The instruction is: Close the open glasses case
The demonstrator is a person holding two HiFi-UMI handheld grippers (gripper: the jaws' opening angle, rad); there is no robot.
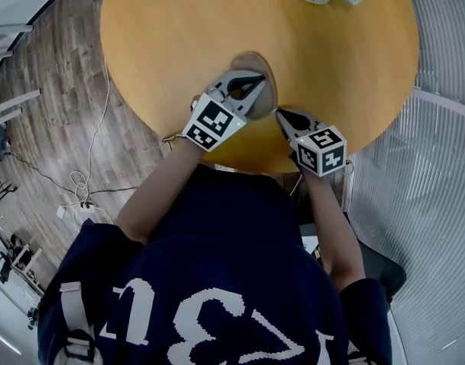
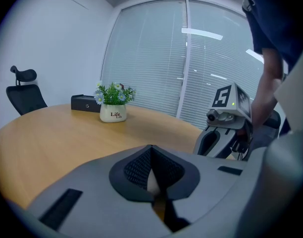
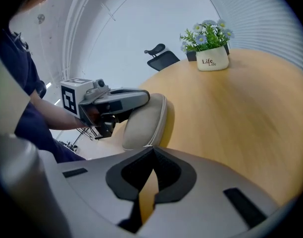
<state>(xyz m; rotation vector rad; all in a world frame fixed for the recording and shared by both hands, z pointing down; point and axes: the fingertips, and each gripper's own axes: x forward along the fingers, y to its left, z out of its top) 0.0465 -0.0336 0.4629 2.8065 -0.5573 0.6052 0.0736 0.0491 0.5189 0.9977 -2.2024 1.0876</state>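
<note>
pale round bench [image 1: 179, 36] carried the glasses case [image 3: 146, 120] near its front edge, lid seemingly down. left tongs [image 1: 257, 82] sat clenched atop it, and right tongs [image 1: 282, 114] were clenched and empty just beside. an off-centre push could skid it off the edge.

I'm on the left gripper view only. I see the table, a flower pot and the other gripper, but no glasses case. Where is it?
Observer: The right gripper view shows the glasses case at the near edge of the table, directly under the left gripper, which sits over its top.
Operator: Is the lid down?
Observer: It looks closed. In that view the two halves meet along a seam, with no gap showing.
</note>
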